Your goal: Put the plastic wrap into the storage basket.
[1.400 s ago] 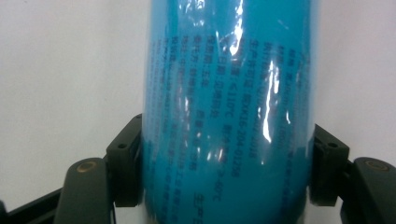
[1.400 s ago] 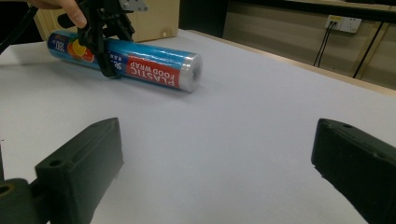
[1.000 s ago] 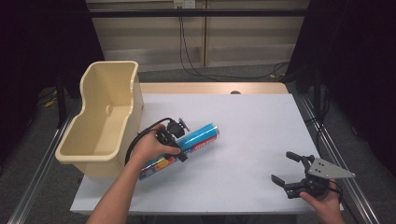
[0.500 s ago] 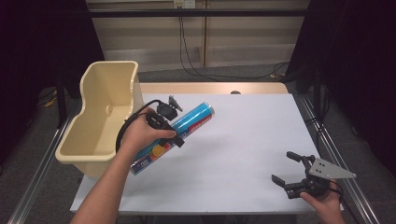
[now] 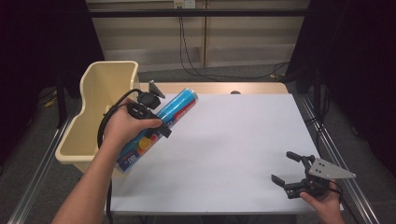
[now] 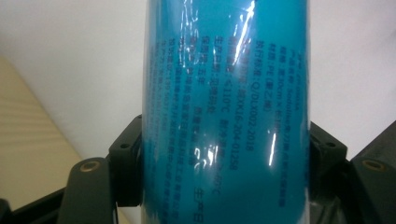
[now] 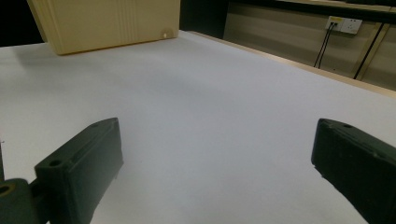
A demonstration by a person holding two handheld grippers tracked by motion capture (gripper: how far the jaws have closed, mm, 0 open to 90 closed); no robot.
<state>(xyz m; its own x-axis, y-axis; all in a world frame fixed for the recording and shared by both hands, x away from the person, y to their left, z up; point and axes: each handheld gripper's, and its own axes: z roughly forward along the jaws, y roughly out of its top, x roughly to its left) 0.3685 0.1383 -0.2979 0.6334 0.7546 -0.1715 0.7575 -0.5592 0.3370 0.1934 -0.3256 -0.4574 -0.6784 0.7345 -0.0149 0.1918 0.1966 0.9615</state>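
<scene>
A long blue cylindrical pack (image 5: 173,111) with printed text (image 6: 226,116) is held up off the white table (image 5: 233,140), tilted, its far end pointing up and right. My left gripper (image 5: 154,122) is shut on its middle, next to the cream bin (image 5: 88,116); the jaws press both sides of the pack in the left gripper view. The pack's lower end (image 5: 132,157) overlaps the bin's near corner. My right gripper (image 5: 286,169) rests low at the table's front right, open, with bare white tabletop between its jaws (image 7: 215,154).
The cream bin (image 7: 107,23) stands at the table's left edge, open on top. Metal rails run along both sides of the table. Cables hang down the back wall (image 5: 187,51). A wooden strip (image 5: 224,87) edges the far side.
My left gripper has lifted the blue pack and carried it up and left toward the bin. The right gripper has stayed in place.
</scene>
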